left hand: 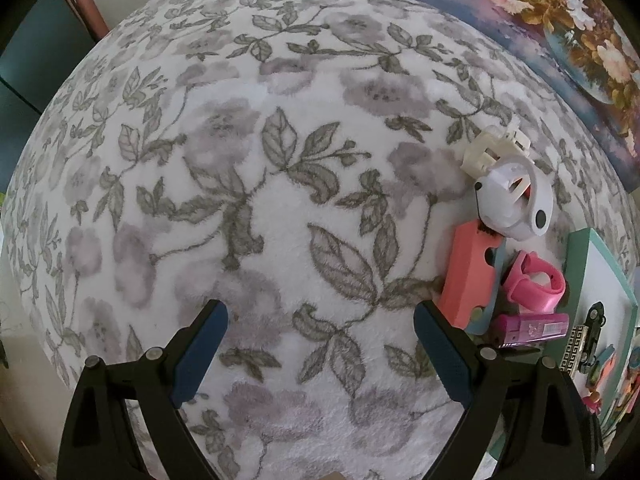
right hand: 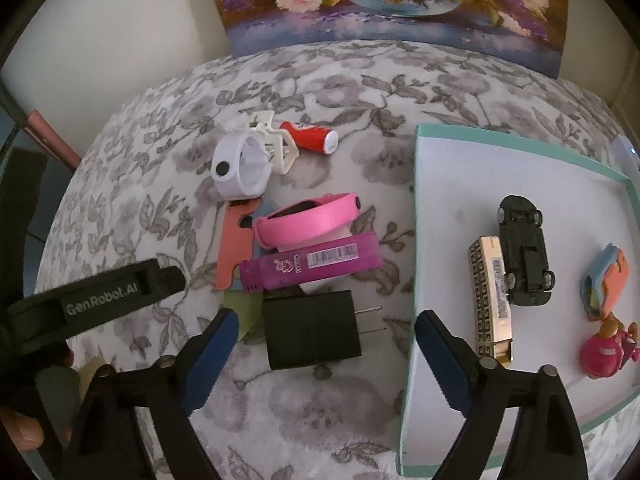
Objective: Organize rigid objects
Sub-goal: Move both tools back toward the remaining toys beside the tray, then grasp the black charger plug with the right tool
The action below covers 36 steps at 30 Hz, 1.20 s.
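- Between the blue-padded fingers of our right gripper (right hand: 324, 344) lies a black plug adapter (right hand: 312, 332), a matte block with two thin metal prongs pointing toward the tray; the jaws stand spread, and we see the pads clear of it on both sides.
- Our left gripper (left hand: 320, 344) hangs over bare blanket (left hand: 280, 184), jaws spread wide, nothing between them; the blanket is fluffy white pile printed with grey leaves and mauve blooms.
- Just beyond the adapter lie a purple rectangular box (right hand: 312, 266) with a barcode label, a glossy pink wristband (right hand: 308, 220) curled into a loop, and a flat coral card (right hand: 234, 244) with notched edges; they touch or overlap one another.
- Further out sit a white band (right hand: 240, 168) with a dark stud, a cream hair claw (right hand: 276, 148) touching it, and a small red cylinder (right hand: 310, 138) with a white cap.
- To the right rests a shallow tray (right hand: 440, 208), white floor and teal rim; in it we see a black toy car (right hand: 524, 252) lying upside down, wheels up, a gold-patterned slim box (right hand: 492, 304) beside it, a blue-and-coral clip (right hand: 606, 280), and a small pink figure (right hand: 604, 352).
- At the far edge a floral painting (right hand: 392, 4) leans against the wall.
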Available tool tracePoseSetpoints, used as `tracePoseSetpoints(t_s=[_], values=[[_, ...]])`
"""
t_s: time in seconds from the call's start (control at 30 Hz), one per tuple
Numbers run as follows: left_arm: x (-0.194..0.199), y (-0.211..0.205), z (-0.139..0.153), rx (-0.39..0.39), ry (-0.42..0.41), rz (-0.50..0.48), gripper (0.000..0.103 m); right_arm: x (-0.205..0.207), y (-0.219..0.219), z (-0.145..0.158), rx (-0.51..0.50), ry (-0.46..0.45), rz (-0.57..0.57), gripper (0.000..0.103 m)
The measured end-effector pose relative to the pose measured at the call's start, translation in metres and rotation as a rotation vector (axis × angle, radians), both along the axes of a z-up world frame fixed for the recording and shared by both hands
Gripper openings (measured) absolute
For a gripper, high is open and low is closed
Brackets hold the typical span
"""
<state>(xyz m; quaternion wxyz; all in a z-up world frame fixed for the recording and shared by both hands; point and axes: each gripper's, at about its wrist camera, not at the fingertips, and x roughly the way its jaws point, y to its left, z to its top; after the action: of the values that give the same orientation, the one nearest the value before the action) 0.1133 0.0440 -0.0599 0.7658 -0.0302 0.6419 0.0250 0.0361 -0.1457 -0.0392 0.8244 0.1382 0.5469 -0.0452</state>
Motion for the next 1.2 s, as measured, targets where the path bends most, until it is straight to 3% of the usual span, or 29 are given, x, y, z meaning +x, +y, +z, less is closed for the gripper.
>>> tracePoseSetpoints(t_s=[0.2,0.43,0.9,1.2], values=[[0.000,-0.001,-0.004,-0.010,0.002,0.002,0.094,-0.002,-0.010,0.011,0.044,-0.037,-0.027,0.074],[0.001,0.004,0.000,-0.026,0.002,0.009,0.094,0.000,0.000,0.008,0.052,-0.026,0.016,0.070],[0.002,0.011,-0.006,-0.049,0.011,0.025,0.095,0.006,0.014,-0.015,-0.032,0.036,0.060,0.068],[0.002,0.012,-0.007,-0.056,0.013,0.027,0.094,0.005,0.016,-0.017,-0.071,0.033,0.066,0.058]])
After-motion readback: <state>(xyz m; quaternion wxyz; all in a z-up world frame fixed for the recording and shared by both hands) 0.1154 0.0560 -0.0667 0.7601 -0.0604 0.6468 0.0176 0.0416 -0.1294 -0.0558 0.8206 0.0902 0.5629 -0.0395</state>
